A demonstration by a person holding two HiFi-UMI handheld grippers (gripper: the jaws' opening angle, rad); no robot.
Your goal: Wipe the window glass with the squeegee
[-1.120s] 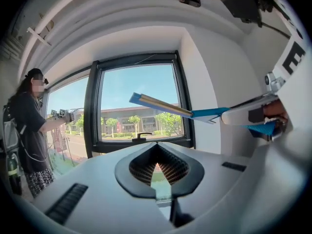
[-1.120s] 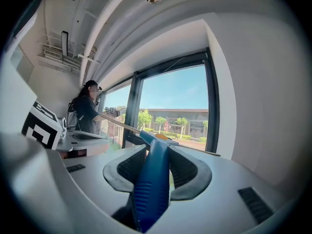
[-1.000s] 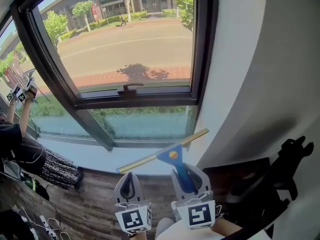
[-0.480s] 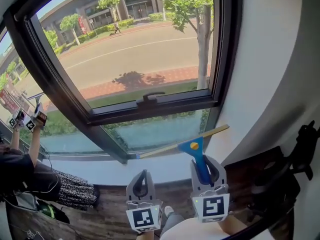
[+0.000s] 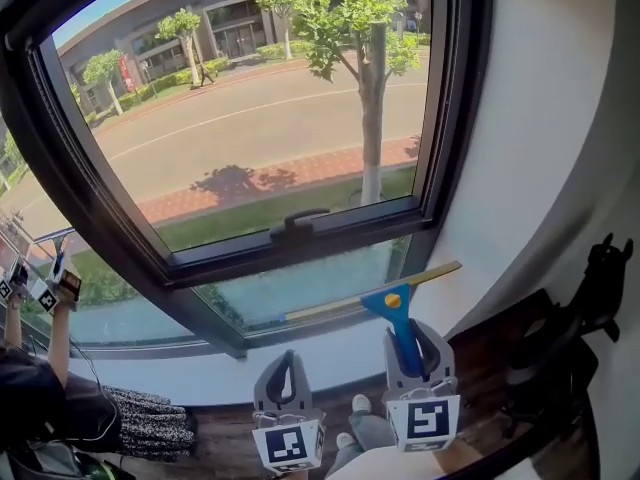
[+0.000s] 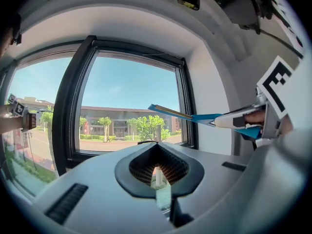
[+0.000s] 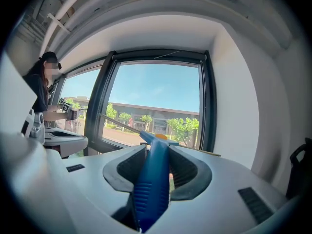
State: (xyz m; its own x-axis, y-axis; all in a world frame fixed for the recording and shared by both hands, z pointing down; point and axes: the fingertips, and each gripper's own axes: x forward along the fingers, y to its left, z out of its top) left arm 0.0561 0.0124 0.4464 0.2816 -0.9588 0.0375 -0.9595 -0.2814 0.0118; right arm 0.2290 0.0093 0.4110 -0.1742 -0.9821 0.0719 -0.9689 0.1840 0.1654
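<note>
Sunlit window glass [image 5: 250, 138] ahead; right claw [image 5: 414, 336] clamps the squeegee [image 5: 386, 299], left claw [image 5: 287, 366] closed, empty. Likely next: press squeegee onto glass.

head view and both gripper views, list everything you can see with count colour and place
squeegee: one, blue handle, yellowish blade, before the lower pane
window frame: one, black, centre
window handle: one, black, on the upper sash's bottom rail
wall: one, white, right of the window
other person: one, dark top, lower left
left gripper: one, grey, bottom centre, jaws shut, empty
right gripper: one, grey, bottom right, jaws shut on the squeegee's handle
</note>
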